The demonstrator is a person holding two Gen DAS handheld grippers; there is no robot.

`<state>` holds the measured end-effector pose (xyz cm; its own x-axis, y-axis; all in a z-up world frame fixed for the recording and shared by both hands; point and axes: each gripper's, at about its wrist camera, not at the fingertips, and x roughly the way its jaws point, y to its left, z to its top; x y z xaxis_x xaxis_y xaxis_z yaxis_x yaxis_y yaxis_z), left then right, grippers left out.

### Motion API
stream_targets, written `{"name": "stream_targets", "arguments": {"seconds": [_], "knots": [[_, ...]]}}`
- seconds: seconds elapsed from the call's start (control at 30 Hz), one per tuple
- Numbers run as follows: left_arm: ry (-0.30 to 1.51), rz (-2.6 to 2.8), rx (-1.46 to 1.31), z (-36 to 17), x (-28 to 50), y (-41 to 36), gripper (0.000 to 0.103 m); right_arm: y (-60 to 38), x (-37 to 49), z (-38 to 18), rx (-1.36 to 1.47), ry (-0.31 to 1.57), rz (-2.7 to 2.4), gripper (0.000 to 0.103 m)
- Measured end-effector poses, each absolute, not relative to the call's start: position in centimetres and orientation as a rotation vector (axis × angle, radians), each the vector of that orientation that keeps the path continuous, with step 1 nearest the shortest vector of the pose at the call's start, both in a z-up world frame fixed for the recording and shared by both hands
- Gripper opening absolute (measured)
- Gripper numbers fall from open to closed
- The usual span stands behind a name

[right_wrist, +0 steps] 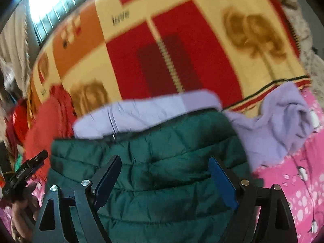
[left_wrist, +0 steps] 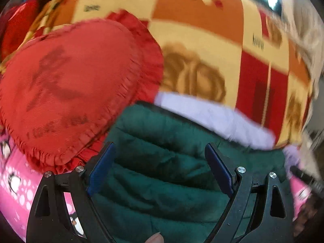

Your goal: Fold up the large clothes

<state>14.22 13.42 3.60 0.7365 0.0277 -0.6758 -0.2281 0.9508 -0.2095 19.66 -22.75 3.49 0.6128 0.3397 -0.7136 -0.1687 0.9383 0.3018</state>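
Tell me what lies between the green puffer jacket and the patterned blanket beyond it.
A lilac garment lies along the far edge of the green puffer jacket, before the patterned blanket; clearest in the right wrist view.

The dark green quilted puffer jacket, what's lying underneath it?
Under the dark green quilted puffer jacket a pale lilac fabric layer sticks out along its far edge, resting on the patterned red and orange blanket. How far the lilac reaches beneath is covered.

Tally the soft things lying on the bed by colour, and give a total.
Green: 1, the quilted jacket
Lilac: 1, the garment
Red: 1, the heart-shaped cushion
Pink: 1, the penguin-print fabric
Orange, red and cream: 1, the patterned blanket
Total: 5
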Motion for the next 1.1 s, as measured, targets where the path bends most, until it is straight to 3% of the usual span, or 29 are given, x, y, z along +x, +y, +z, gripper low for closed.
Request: {"name": "stream_targets", "arguments": {"seconds": [0.23,0.5,0.93,1.1], "knots": [[0.864,0.164,-0.232,-0.6,17.1,12.0,0.093,-21.2,22.1,-2.0,0.005,0.991,0.284,0.091],[0.880,0.168,-0.137,-2.0,18.9,9.6,0.101,-24.1,22.9,-4.1,0.080,1.004,0.245,0.095],[0.870,0.143,-0.175,-2.3,18.1,10.1,0.101,-22.6,21.4,-2.7,-0.019,1.036,0.227,0.101],[0.870,0.143,-0.177,-2.3,17.9,10.6,0.102,-19.9,18.2,1.6,-0.057,0.918,0.261,0.101]]}}
